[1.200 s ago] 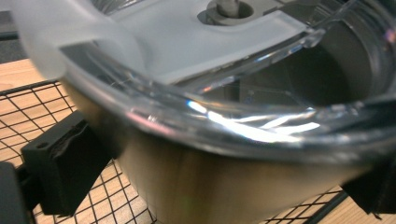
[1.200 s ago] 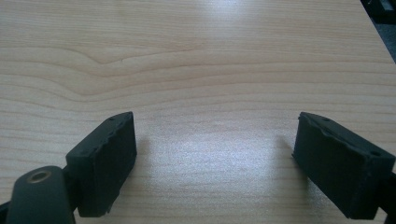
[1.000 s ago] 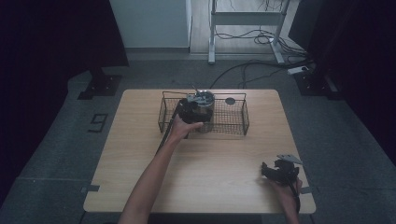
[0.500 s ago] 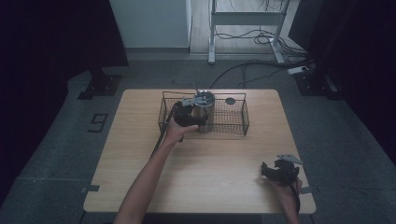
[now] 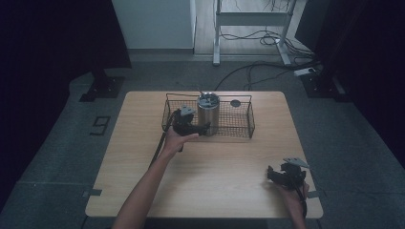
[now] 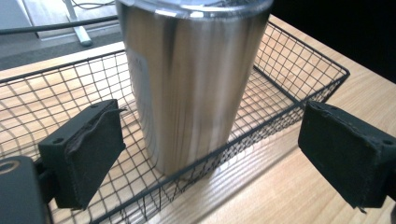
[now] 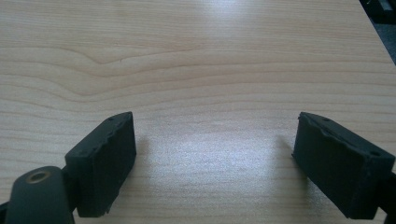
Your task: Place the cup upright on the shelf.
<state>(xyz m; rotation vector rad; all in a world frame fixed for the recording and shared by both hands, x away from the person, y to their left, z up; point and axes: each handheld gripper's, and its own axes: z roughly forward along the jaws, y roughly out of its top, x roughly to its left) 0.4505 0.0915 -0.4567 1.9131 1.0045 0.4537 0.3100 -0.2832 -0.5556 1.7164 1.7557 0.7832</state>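
Steel tumbler (image 6: 194, 79) before left gripper (image 6: 210, 144) (jaws apart)

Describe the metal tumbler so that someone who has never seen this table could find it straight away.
On the far half of the wooden table sits a black wire basket. The steel tumbler stands upright inside its left part, just beyond the left gripper. It is the only tall shiny cylinder there; the small dark disc beside it lies flat.

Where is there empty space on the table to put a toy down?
The wide bare wood of the table, between the wire basket and the near edge, is free. It is crowded in the basket's left half, where the steel cup stands with the left gripper beside it. The right gripper takes the near right corner.
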